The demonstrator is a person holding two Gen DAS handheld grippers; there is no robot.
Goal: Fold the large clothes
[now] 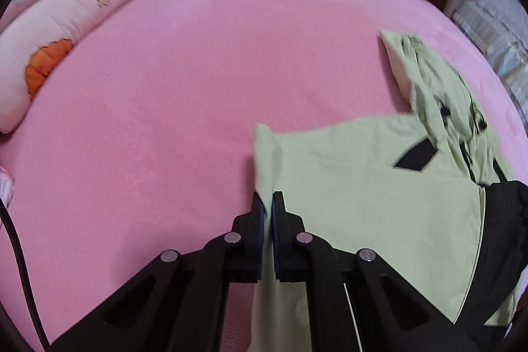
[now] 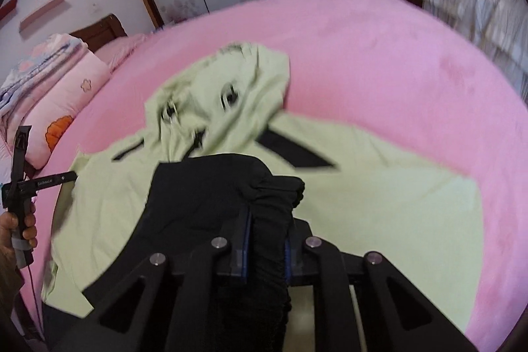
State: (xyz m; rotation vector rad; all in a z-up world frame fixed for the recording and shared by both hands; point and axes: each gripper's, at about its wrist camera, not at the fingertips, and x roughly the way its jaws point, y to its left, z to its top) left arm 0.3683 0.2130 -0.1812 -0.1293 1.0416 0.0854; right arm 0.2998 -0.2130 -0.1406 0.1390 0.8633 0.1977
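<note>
The green jacket [image 2: 379, 203] lies spread on the pink bed [image 2: 412, 55], in the middle of the right view, with its hood [image 2: 231, 88] toward the top. It lies flat so it can be folded.

The left gripper [image 1: 268, 203] has its jaws pressed together on a green edge, low in the middle of the left view, likely to lift that side over. The right gripper [image 2: 268, 220] pinches the bunched black part [image 2: 211, 187] of the jacket, low in its frame.

Both point down at the bed. A hand [image 2: 19, 226] at the left edge holds the left gripper's handle.
</note>
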